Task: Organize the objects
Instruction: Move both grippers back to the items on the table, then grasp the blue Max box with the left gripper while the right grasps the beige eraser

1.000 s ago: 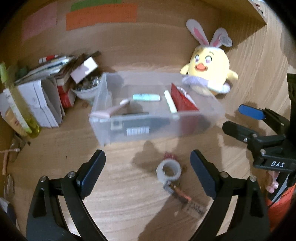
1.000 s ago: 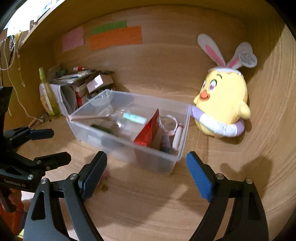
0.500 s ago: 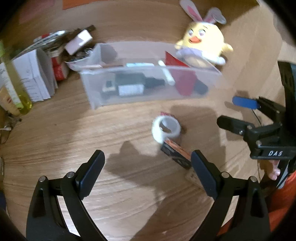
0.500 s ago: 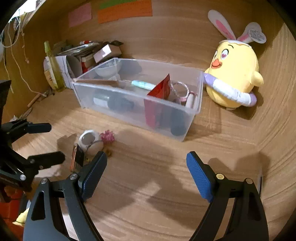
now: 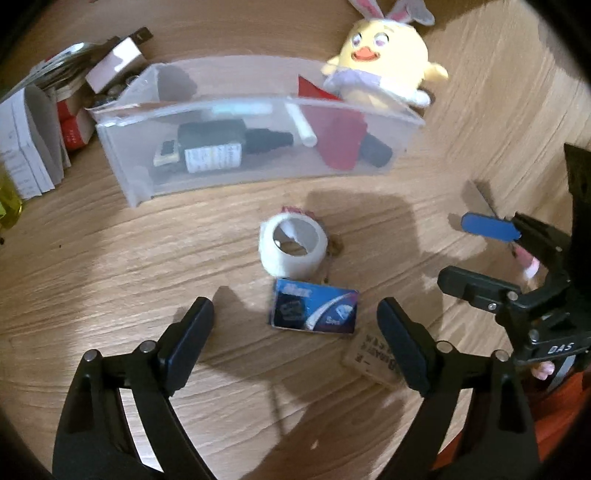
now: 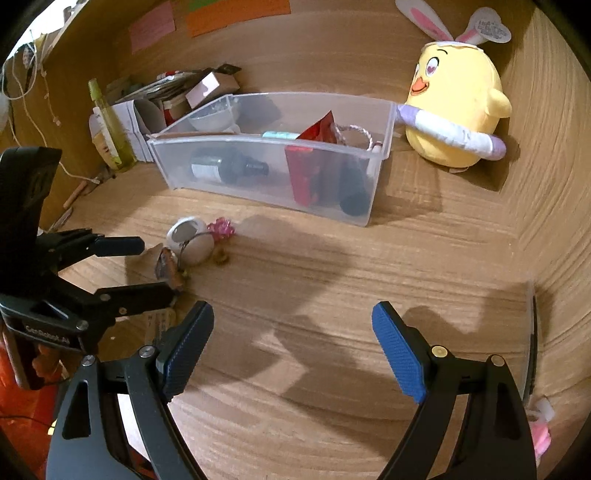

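A clear plastic bin (image 5: 258,173) holds a dark bottle (image 5: 221,146), a red packet (image 5: 338,140) and small items; it also shows in the right wrist view (image 6: 266,184). On the wooden desk in front lie a white tape roll (image 5: 291,245), a blue card box (image 5: 314,310), a pink trinket (image 6: 221,229) and a clear tag (image 5: 373,356). My left gripper (image 5: 295,343) is open and empty, just above the blue box. My right gripper (image 6: 291,354) is open and empty over bare desk, right of the left gripper (image 6: 133,266).
A yellow bunny-eared plush (image 5: 384,62) sits behind the bin's right end. A pile of papers and boxes (image 5: 40,122) and a yellow-green bottle (image 6: 110,125) stand at the left. Coloured notes (image 6: 236,14) hang on the wooden back wall.
Both grippers have pulled back and lowered toward the desk. The left one now hovers over the blue box and tape roll. Both stay open; nothing was picked up.
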Demonstrator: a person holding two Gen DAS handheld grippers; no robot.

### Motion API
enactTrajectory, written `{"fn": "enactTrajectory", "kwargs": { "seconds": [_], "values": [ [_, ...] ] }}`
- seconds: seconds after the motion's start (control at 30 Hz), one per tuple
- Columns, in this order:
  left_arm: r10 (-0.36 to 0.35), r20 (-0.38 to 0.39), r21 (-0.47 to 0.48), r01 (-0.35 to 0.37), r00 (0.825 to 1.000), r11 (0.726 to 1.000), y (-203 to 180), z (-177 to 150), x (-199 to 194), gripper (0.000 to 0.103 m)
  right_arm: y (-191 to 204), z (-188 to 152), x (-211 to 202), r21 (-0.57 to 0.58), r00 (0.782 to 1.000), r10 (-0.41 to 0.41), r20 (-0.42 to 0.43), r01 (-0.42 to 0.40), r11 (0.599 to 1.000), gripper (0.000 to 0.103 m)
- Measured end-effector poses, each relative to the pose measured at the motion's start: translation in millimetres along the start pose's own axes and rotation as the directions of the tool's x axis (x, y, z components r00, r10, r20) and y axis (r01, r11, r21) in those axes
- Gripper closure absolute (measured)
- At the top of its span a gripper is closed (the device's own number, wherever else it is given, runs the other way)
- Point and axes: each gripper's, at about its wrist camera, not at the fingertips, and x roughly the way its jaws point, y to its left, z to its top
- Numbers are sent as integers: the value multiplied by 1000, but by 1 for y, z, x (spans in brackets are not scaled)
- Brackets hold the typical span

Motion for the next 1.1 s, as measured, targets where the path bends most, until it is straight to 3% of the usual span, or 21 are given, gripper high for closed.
{"fn": "enactTrajectory", "kwargs": {
  "seconds": [0.1, 0.27, 0.6, 0.83, 0.97, 1.1],
  "values": [
    [-2, -1, 19, 2, 1000, 1000, -5, 1, 1, 21, 2, -2, 1, 2, 1000, 13, -5, -13, 1000, 17],
    [62, 12, 50, -63, 998, 997, -6, 1, 2, 55, 7, -5, 1, -1, 999, 34, -7, -34, 999, 17],
    [87, 40, -82, -84, 995, 993, 29, -11, -17, 55, 30, -6, 9, -28, 995, 102, -15, -102, 994, 19],
    [122, 113, -120, -108, 986, 987, 32, -11, -45, 55, 58, -9, 19, -111, 989, 135, -55, -140, 984, 45],
    [141, 136, -122, -124, 981, 985, 32, -10, -54, 55, 71, -13, 21, -152, 986, 152, -73, -162, 975, 50],
    [146, 145, -129, -128, 979, 983, 34, -11, -58, 55, 78, -14, 23, -188, 986, 147, -80, -159, 969, 66]
  ]
}}
